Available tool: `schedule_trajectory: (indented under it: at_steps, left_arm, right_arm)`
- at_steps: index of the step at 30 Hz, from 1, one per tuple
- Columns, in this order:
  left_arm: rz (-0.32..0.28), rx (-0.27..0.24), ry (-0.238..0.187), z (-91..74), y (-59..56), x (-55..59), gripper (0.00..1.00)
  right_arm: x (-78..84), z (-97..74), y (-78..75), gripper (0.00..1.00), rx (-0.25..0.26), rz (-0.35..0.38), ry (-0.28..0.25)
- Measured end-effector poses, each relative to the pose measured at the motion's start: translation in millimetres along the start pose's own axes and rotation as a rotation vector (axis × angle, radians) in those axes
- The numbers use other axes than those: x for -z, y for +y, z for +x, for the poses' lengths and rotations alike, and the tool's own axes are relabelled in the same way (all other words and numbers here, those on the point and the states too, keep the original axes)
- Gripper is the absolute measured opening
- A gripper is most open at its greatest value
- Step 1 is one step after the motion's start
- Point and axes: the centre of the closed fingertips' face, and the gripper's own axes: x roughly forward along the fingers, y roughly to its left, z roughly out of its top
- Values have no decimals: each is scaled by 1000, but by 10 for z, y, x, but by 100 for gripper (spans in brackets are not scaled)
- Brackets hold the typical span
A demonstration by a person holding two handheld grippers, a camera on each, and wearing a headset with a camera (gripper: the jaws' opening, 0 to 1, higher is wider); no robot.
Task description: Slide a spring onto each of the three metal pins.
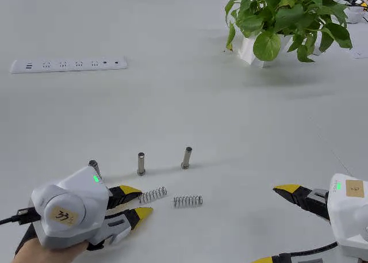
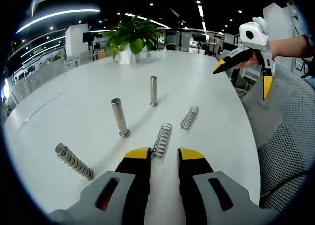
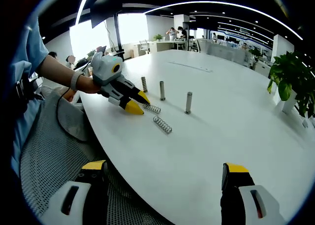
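Observation:
Three metal pins stand in a row on the white table [image 1: 190,107]. The left pin [image 1: 94,167] wears a spring [image 2: 74,161] and is partly hidden behind my left gripper [image 1: 138,201]. The middle pin [image 1: 141,163] and right pin [image 1: 186,157] are bare. Two loose springs lie in front of them. The nearer spring [image 1: 152,194] rests just ahead of my left gripper [image 2: 164,156], whose jaws are open on either side of its end. The other spring [image 1: 188,201] lies to its right. My right gripper [image 1: 273,225] hovers wide open over the table's near right edge, holding nothing.
A white power strip [image 1: 69,64] lies at the far left. A leafy plant in a white pot [image 1: 287,21] stands at the far right. A grey mesh chair [image 2: 285,136] sits off the table's edge. Bare tabletop lies between the pins and the plant.

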Motion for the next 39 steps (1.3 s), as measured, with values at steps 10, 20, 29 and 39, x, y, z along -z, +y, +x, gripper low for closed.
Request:
schedule_trajectory:
  at_steps: [10, 20, 29, 39]
  left_arm:
    - [-40, -37, -21, 18, 27, -15, 13]
    - [-45, -43, -27, 2, 30, -1, 8]
    - [-79, -53, -47, -36, 31, -18, 7]
    - [-119, -63, -57, -145, 89, -13, 7]
  right_arm:
    - [-45, 9, -20, 96, -4, -5, -3]
    - [-58, 17, -9, 95, 1, 1, -7]
    - [-63, 45, 43, 94, -9, 3, -11]
    - [-106, 95, 99, 93, -25, 2, -16]
